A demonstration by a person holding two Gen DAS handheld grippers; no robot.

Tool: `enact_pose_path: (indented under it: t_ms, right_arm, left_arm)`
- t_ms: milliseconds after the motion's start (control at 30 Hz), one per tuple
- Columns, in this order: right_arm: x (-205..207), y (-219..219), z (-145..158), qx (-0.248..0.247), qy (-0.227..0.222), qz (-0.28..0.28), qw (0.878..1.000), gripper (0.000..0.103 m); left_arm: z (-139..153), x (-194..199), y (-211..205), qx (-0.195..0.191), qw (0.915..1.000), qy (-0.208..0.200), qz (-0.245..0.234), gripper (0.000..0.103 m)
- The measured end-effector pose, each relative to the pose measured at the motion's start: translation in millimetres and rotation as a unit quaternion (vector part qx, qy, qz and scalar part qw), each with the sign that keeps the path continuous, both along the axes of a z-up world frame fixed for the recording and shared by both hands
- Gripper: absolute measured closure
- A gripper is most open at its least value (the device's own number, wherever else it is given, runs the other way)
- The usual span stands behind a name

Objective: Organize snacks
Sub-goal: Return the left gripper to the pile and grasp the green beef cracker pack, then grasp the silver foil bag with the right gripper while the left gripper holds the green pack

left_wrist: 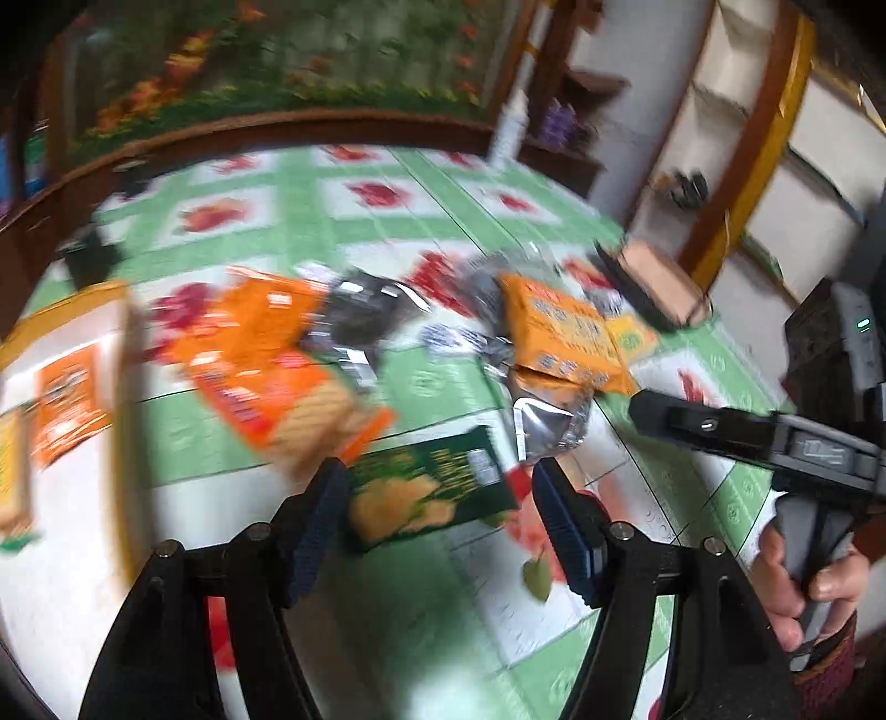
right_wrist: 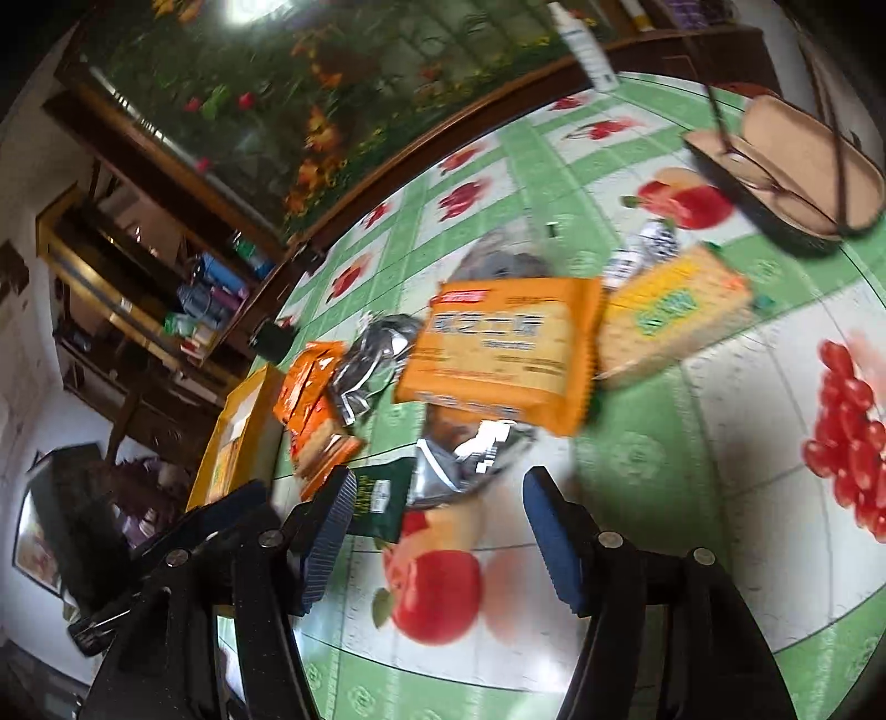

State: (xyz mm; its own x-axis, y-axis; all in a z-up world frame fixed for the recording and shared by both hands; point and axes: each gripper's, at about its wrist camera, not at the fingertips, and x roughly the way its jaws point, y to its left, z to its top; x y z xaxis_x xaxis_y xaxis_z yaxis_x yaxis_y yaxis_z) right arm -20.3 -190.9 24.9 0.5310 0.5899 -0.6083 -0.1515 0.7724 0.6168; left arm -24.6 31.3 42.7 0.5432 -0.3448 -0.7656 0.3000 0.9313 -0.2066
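Note:
Snack packets lie in a pile on the green fruit-print tablecloth (left_wrist: 443, 387). My left gripper (left_wrist: 440, 487) is open, its fingers either side of a dark green cracker packet (left_wrist: 426, 493), which also shows in the right wrist view (right_wrist: 382, 498). My right gripper (right_wrist: 434, 498) is open, just short of a silver foil packet (right_wrist: 465, 454). Behind that lie a large orange biscuit packet (right_wrist: 498, 354), a yellow cracker packet (right_wrist: 670, 310) and an orange wafer packet (right_wrist: 310, 399). In the left wrist view the orange wafer packet (left_wrist: 271, 360) lies left of the pile.
A yellow-rimmed white box (left_wrist: 66, 443) holding orange packets stands at the left. A glasses case (right_wrist: 792, 171) with glasses lies at the back right. A white bottle (right_wrist: 587, 50) stands by the far wooden edge. The right hand-held gripper (left_wrist: 775, 443) shows in the left wrist view.

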Motion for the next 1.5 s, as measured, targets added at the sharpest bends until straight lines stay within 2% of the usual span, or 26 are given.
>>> enact_pose_path:
  t_ms: [100,167,300,400,567,700,800,867,900,933,967,1167,1233,1367,1400,1467,1500]
  right_arm:
    - [-1.1,-12.0,1.5,0.006,-0.004,-0.005,1.000,0.036]
    - [-2.2,-19.4,1.7,0.007,-0.006,-0.010,1.000,0.034]
    - [-3.1,-29.0,-3.6,0.011,-0.003,-0.017,1.000,0.034]
    - [-1.9,-34.0,-9.1,0.015,0.004,-0.020,1.000,0.034]
    - [-1.5,-33.5,-10.5,0.017,0.004,-0.020,1.000,0.034]
    - [-1.9,-33.2,-10.9,0.016,0.003,-0.021,1.000,0.034]
    - [-2.3,-29.4,-9.0,0.007,0.000,-0.020,1.000,0.034]
    - [-1.1,-25.4,-8.0,-0.002,0.000,-0.019,1.000,0.034]
    - [-0.3,-22.6,-6.7,-0.007,0.000,-0.017,1.000,0.032]
    - [0.4,-20.0,-6.2,-0.013,0.001,-0.016,1.000,0.030]
    - [1.6,-16.2,-5.7,-0.022,0.002,-0.014,1.000,0.026]
    - [17.2,20.2,0.4,-0.099,-0.005,0.007,0.995,0.025]
    - [22.5,36.4,0.0,-0.138,-0.008,0.011,0.990,0.021]
    - [33.0,68.1,-6.6,-0.242,-0.024,0.014,0.970,0.017]
    - [37.0,73.5,-11.2,-0.259,-0.023,0.019,0.965,0.017]
    - [39.6,75.3,-19.8,-0.262,-0.014,0.018,0.965,0.018]
    - [37.1,75.1,-18.8,-0.264,-0.028,0.014,0.964,0.029]
  left_arm:
    - [-14.2,16.6,-18.7,0.036,0.9989,0.011,-0.028,0.035]
    - [-22.7,23.4,-22.8,0.057,0.9978,0.019,-0.027,0.035]
    - [-25.8,12.7,-30.0,0.066,0.9956,0.018,-0.064,0.020]
    - [-26.6,-8.3,-41.1,0.081,0.9916,0.020,-0.099,0.018]
    - [-22.0,-43.0,-47.7,0.049,0.9873,0.031,-0.148,0.017]
    - [-21.3,-35.0,-41.2,0.059,0.9939,0.025,-0.091,0.017]
    - [-28.6,-21.8,-40.7,0.050,0.9957,0.045,-0.064,0.017]
    - [-30.6,-22.8,-46.4,0.075,0.9953,0.029,-0.055,0.021]
    - [-30.8,-24.2,-49.5,0.092,0.9943,0.020,-0.049,0.032]
    - [-30.0,-24.7,-49.9,0.099,0.9941,0.014,-0.043,0.050]
    - [-28.6,-25.1,-48.2,0.097,0.9945,0.011,-0.037,0.059]
    - [-26.9,-28.1,-19.4,0.067,0.9976,0.016,0.012,0.060]
    - [-26.9,-34.4,-13.9,0.065,0.9976,0.013,0.020,0.060]
    - [-27.3,-42.6,-13.7,0.074,0.9970,0.006,0.022,0.060]
    - [-27.7,-43.2,-14.1,0.076,0.9969,0.004,0.022,0.060]
    - [-27.8,-43.4,-13.8,0.076,0.9969,0.003,0.021,0.060]
    - [-27.9,-43.5,-13.0,0.073,0.9971,0.002,0.021,0.060]
